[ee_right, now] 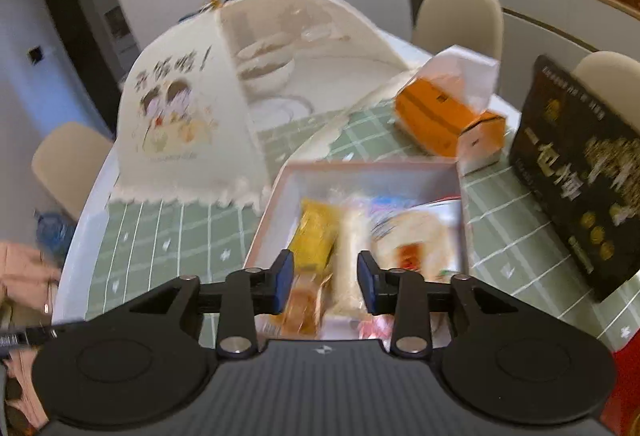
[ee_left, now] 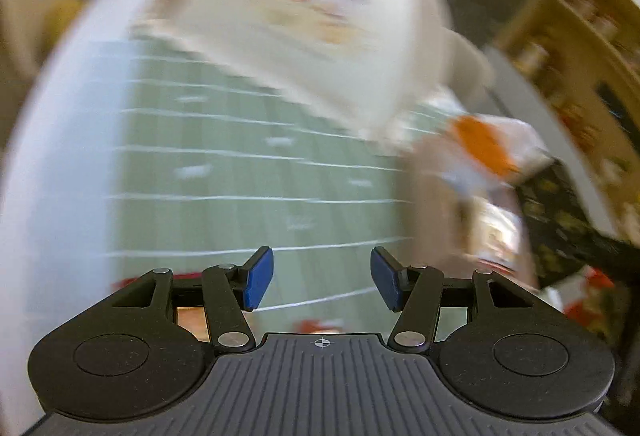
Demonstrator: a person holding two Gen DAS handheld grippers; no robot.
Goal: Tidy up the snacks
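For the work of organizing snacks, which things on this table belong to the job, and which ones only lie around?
Belongs to the job:
- shallow box holding snacks
- yellow packet in it
- pale long packet beside it
- orange carton in a clear bag
- right gripper, jaws apart over the box

Just lying about:
- food cover with cartoon print
- bowls under it
- black box
- chairs

A home dining room: table [ee_right: 120, 260], chairs [ee_right: 460, 20], mesh food cover [ee_right: 176, 124].

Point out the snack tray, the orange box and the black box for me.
snack tray [ee_right: 362, 167]: right wrist view, far rim.
orange box [ee_right: 430, 116]: right wrist view, orange side face.
black box [ee_right: 568, 172]: right wrist view, printed front face.
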